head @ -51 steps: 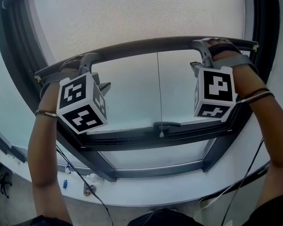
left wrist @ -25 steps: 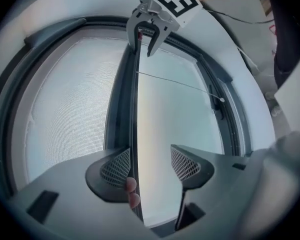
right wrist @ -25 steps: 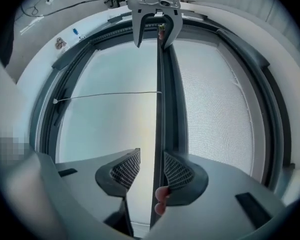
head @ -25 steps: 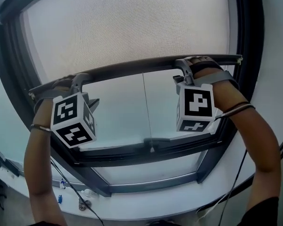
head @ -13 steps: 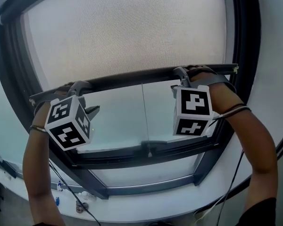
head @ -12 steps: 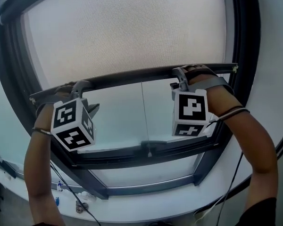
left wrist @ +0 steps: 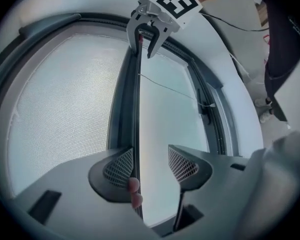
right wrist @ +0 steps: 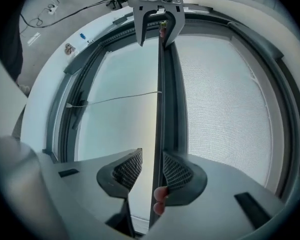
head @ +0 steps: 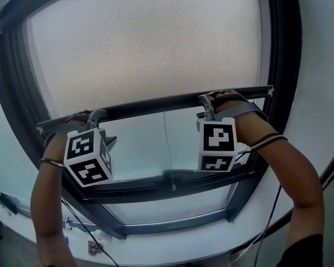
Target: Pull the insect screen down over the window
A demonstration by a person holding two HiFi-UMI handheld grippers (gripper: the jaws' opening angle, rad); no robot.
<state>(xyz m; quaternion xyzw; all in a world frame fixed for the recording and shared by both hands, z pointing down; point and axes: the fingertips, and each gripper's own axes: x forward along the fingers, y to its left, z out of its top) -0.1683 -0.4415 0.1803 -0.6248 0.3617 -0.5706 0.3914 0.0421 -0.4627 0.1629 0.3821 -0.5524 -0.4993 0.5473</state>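
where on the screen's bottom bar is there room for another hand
Free: the middle of the dark screen bar, between the left gripper and right gripper, though a thin pull cord hangs below it. Crowded: both bar ends, where jaws straddle it with fingers alongside.

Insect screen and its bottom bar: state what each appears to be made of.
Insect screen: fine woven mesh, pale grey, translucent; its grid shows close up, likely synthetic fibre. Bottom bar: rigid, straight, dark grey, smooth matte finish; probably painted metal, possibly plastic.
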